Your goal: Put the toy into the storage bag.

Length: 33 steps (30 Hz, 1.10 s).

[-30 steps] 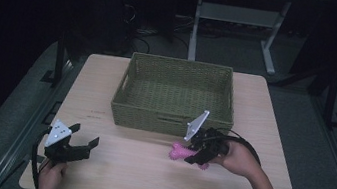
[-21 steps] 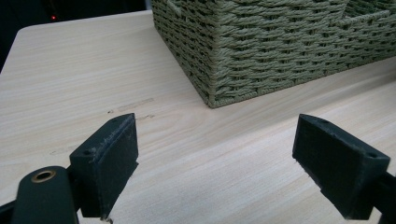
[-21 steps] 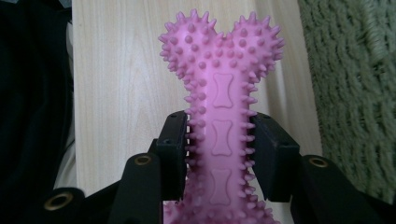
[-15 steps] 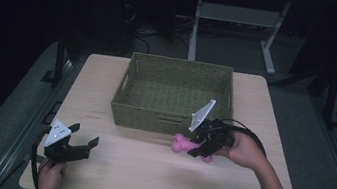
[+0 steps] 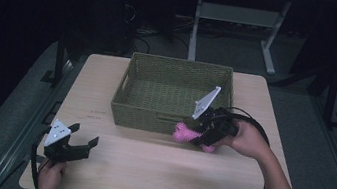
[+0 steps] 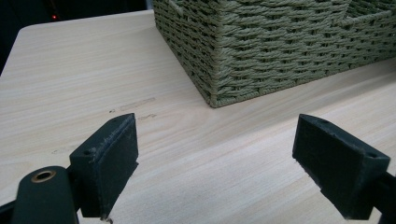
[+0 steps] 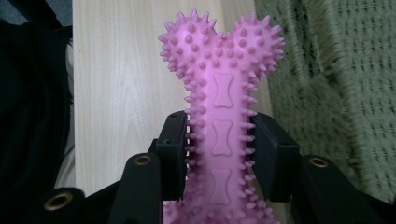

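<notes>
The pink spiked rubber bone toy point(image 7: 223, 116) is clamped by its shaft in the right tongs point(image 5: 204, 136), just near of the green woven basket point(image 5: 173, 98), probably clear of the pale wooden worktop point(image 5: 154, 173). Transport is in hand; a carry over the near rim is called for next. The left tongs point(image 6: 229, 158) are held apart, empty.

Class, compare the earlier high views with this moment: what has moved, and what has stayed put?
The right gripper, shut on the pink toy bone, has lifted it off the table and carried it closer to the basket front wall. The left gripper stayed open near the table's front left corner; the basket did not move.
</notes>
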### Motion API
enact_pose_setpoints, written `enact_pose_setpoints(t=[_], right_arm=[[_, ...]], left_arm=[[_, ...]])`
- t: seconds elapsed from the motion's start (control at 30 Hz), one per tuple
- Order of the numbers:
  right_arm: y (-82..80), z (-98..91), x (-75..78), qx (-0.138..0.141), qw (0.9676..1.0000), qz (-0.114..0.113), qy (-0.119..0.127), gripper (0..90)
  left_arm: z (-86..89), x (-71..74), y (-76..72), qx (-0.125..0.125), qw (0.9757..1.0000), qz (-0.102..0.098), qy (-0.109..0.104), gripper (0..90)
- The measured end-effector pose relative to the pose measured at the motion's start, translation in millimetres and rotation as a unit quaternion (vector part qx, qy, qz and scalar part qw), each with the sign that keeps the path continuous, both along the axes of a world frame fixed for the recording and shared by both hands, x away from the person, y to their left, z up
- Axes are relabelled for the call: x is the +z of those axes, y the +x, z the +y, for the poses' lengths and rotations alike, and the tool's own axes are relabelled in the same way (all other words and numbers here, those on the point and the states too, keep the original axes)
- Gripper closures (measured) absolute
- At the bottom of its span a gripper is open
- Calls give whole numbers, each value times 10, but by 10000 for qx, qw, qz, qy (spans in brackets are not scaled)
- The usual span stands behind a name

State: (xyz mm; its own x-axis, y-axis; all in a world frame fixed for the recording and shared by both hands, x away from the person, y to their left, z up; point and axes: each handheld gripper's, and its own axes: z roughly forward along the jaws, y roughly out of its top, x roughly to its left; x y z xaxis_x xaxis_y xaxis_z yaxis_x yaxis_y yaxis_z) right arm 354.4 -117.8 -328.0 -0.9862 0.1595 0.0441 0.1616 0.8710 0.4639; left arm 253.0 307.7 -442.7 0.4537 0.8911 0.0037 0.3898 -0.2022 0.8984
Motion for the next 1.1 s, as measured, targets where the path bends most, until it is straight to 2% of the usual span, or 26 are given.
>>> enact_pose_setpoints(t=[0.17,0.4,0.57,1.07,1.1], right_arm=[[66,-16,85,-37,9999,-20,115,584],[172,-15,157,-71,9999,-58,78,584],[315,0,232,-144,9999,29,10,584],[568,35,246,-126,9997,195,91,583],[595,41,260,-130,9997,186,35,583]], left_arm=[[3,-1,-2,15,10000,12,-11,138],[-1,0,-1,-22,10000,7,19,138],[-2,-1,6,-7,10000,16,-5,138],[-16,-23,48,22,10000,65,12,139],[-13,-24,48,23,10000,72,0,138]])
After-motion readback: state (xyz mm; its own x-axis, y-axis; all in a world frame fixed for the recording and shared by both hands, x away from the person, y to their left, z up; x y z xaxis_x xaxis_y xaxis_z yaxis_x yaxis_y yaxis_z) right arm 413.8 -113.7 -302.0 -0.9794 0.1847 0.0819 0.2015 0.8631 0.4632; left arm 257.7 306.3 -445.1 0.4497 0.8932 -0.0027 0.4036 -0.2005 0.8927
